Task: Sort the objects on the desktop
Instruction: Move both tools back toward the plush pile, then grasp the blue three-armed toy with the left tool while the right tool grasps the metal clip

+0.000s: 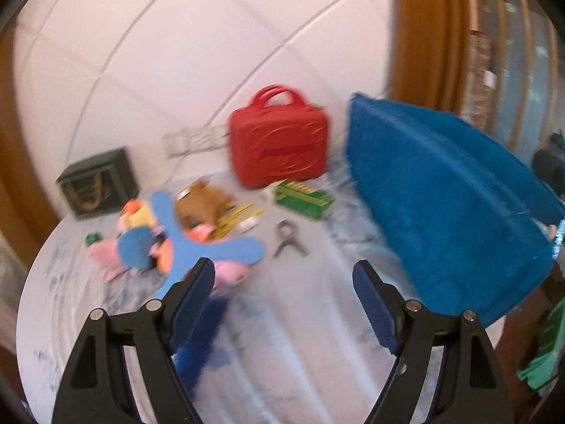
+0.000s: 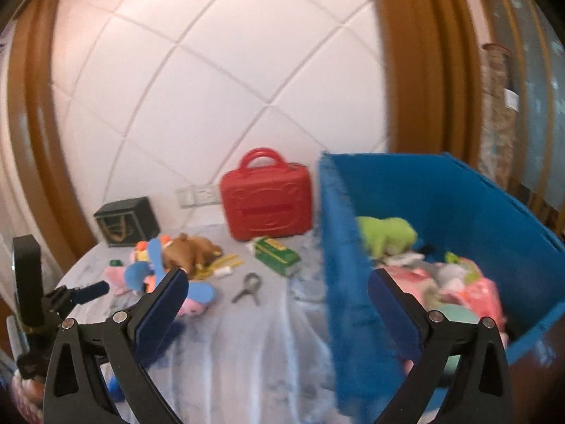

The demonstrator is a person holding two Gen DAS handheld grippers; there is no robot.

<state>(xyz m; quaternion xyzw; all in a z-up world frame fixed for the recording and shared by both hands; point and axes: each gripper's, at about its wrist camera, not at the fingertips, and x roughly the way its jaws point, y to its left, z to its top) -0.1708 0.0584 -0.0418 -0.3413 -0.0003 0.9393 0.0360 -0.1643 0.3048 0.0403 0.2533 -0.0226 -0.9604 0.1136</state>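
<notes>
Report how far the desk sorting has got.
Done: the blue bin already holds a green plush and pink soft items. In hand: nothing; the left tongs and right tongs are open and empty. Left on the table: the plush pile, green box, metal clip, red case.

Blurred view: red case (image 1: 279,141) upright behind plush toys (image 1: 166,236); blue bin (image 1: 448,198) at right.

Home: plush toys (image 2: 190,251), tiled wall (image 2: 219,70).
</notes>
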